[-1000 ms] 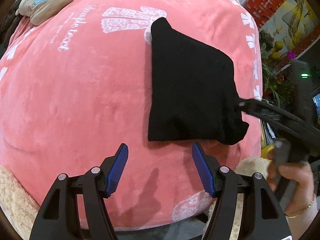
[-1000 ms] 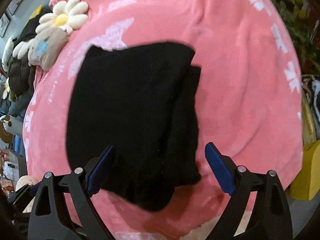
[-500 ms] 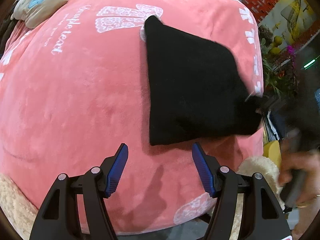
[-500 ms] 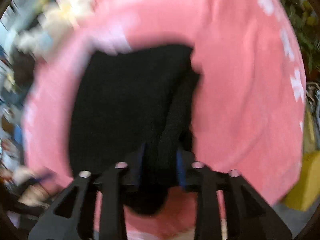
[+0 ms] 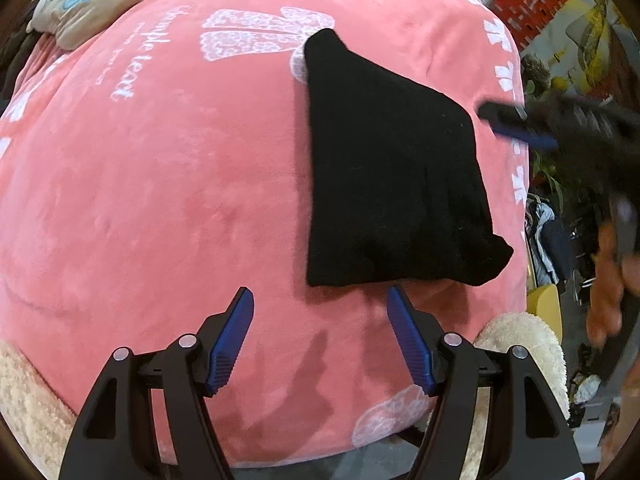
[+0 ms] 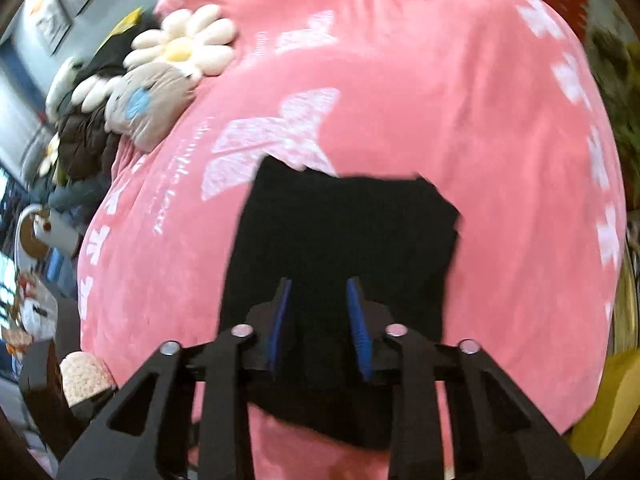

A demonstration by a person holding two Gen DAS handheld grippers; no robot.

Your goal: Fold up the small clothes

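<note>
A folded black garment [image 5: 392, 184] lies flat on the pink plush blanket [image 5: 160, 184]. It also shows in the right wrist view [image 6: 340, 236]. My left gripper [image 5: 320, 312] is open and empty, just short of the garment's near edge. My right gripper [image 6: 320, 300] hovers above the garment with its jaws partly open and nothing between them; in the left wrist view [image 5: 516, 124] it is blurred, raised off the garment's right side.
A grey plush toy [image 5: 92, 0] and a daisy cushion [image 6: 184, 44] lie at the blanket's far left with dark clothes [image 6: 84, 144]. A cream fluffy rug [image 5: 520, 344] and a yellow object [image 6: 604, 404] sit past the blanket's right edge.
My right gripper closed on the garment's right corner half a second ago, then let go, opened partway and lifted away. The garment shifted slightly. My left gripper stayed put.
</note>
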